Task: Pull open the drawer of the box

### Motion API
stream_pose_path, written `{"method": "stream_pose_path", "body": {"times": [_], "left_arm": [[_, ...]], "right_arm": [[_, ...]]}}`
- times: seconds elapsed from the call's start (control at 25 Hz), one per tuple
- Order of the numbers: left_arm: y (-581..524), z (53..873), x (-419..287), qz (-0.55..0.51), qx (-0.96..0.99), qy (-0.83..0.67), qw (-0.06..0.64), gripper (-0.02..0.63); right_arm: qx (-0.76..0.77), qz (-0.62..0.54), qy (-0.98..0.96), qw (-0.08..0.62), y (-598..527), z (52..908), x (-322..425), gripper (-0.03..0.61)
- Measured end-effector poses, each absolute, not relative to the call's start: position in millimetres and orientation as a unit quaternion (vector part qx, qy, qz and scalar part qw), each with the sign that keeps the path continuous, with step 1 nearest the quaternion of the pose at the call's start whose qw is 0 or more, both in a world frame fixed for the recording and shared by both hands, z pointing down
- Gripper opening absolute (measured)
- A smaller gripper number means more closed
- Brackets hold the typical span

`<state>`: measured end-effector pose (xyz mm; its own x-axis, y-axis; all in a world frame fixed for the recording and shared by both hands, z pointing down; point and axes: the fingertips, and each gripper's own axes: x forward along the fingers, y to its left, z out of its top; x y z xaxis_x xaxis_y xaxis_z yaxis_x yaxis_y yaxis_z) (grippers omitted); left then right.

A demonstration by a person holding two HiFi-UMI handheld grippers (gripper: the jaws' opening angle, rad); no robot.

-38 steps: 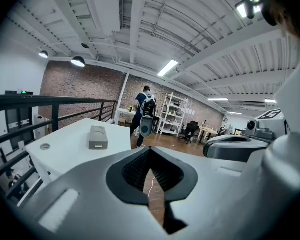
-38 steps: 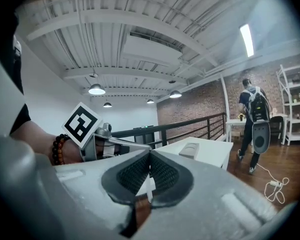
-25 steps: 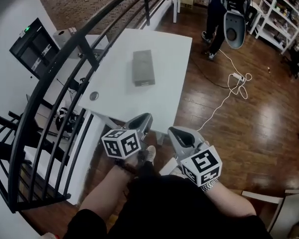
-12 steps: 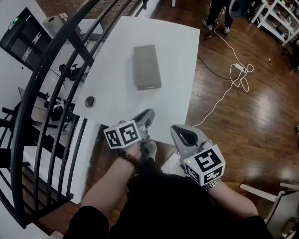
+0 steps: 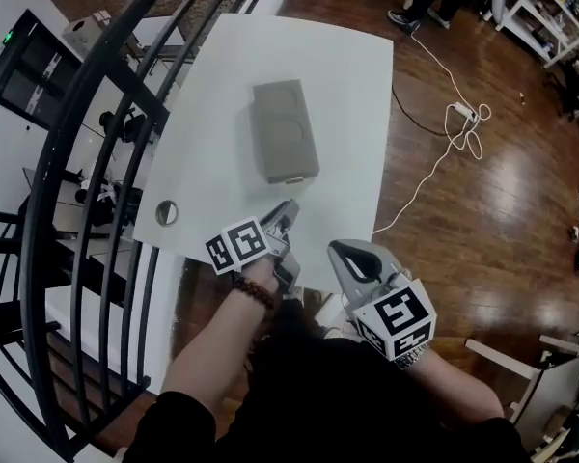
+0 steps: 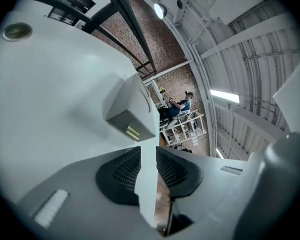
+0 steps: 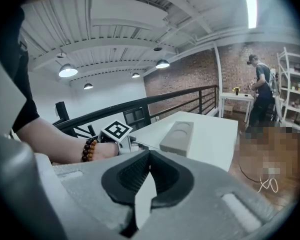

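Since a second ago the left gripper [image 5: 288,210] is reaching further forward, now over the near edge of the table [image 5: 357,85]. It is pointing at the box [image 5: 284,138], near its drawer front [image 6: 132,131] but not touching. Its jaws are opening with nothing between them. The right gripper [image 5: 341,250] is hanging back off the table, jaws together, empty. The box is lying mid-table.

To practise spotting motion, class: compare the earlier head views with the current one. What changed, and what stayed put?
The left tool reached forward over the table edge toward the box; its jaws are opening, nothing between them. The right tool stayed back, shut; the box lies untouched.
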<state>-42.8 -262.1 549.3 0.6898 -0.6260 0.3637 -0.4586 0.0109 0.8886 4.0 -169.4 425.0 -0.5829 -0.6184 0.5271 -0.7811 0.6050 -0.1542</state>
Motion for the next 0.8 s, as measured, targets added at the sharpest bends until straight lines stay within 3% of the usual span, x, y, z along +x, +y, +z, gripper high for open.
{"method": "stream_pose_path", "body": {"times": [0.8], "left_arm": [[-306.9, 590.6, -44.0, -0.068, 0.657, -0.379, 0.648, 0.127]], "right_arm": [[0.417, 0.230, -0.847, 0.237, -207.8, 452.2, 0.8, -0.008]]}}
